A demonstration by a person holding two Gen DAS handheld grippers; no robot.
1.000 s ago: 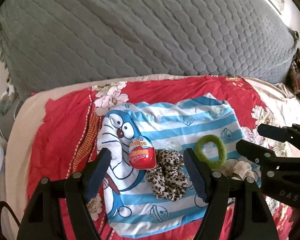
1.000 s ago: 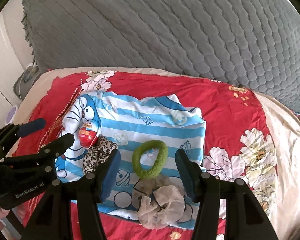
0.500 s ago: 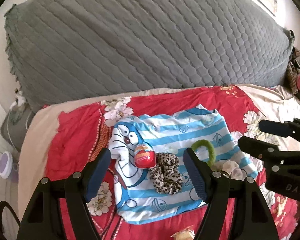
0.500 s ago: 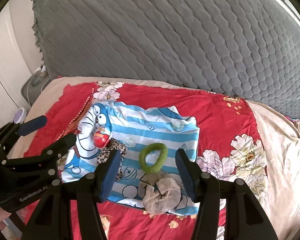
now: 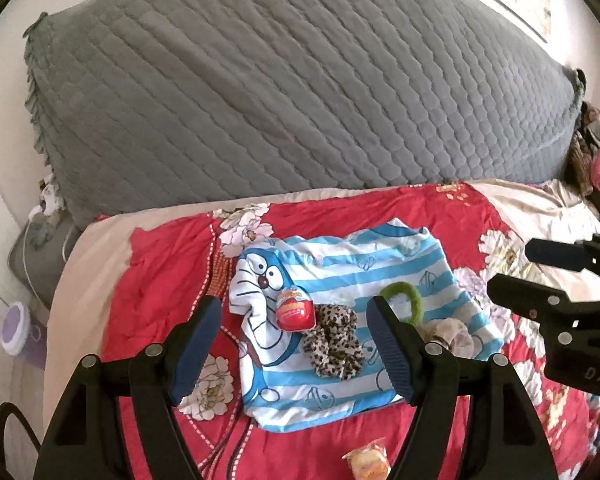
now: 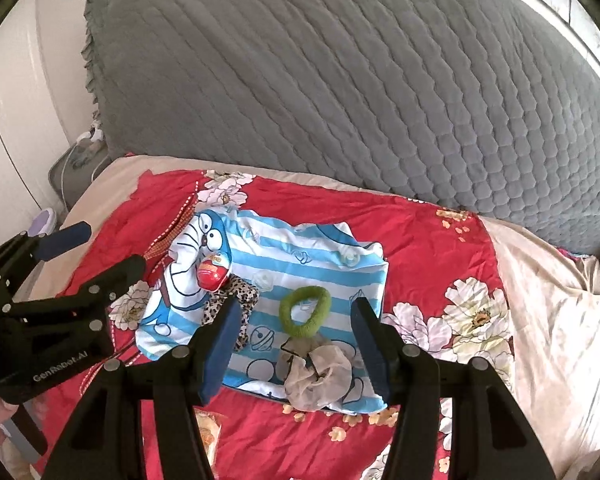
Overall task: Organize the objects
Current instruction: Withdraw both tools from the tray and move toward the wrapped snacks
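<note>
So the stuff to sort sits on a blue-and-white striped cartoon-cat cloth (image 5: 340, 276) spread on a red floral bedspread (image 5: 160, 264), lower middle of both frames. On it: a red egg-shaped toy (image 5: 295, 310) with a yellow-orange label, lying on the cat's face and touching a leopard-print scrunchie (image 5: 334, 342) just right of it. A fuzzy green hair tie (image 6: 305, 310) lies as an open loop near the cloth's middle, and a pale beige scrunchie (image 6: 318, 374) – thin, crumpled fabric – sits right below it at the cloth's near edge, touching or just about.

The left hand-held gripper (image 5: 294, 350) has its blue pads well apart with nothing between them, hanging above the egg and leopard scrunchie. The right hand-held gripper (image 6: 294, 346) is also apart and empty, above the green tie and beige scrunchie. A small yellowish wrapped snack (image 5: 368, 460) lies on the bedspread at the bottom edge. A big grey quilted cover (image 5: 300, 88) fills the top half of both frames.
</note>
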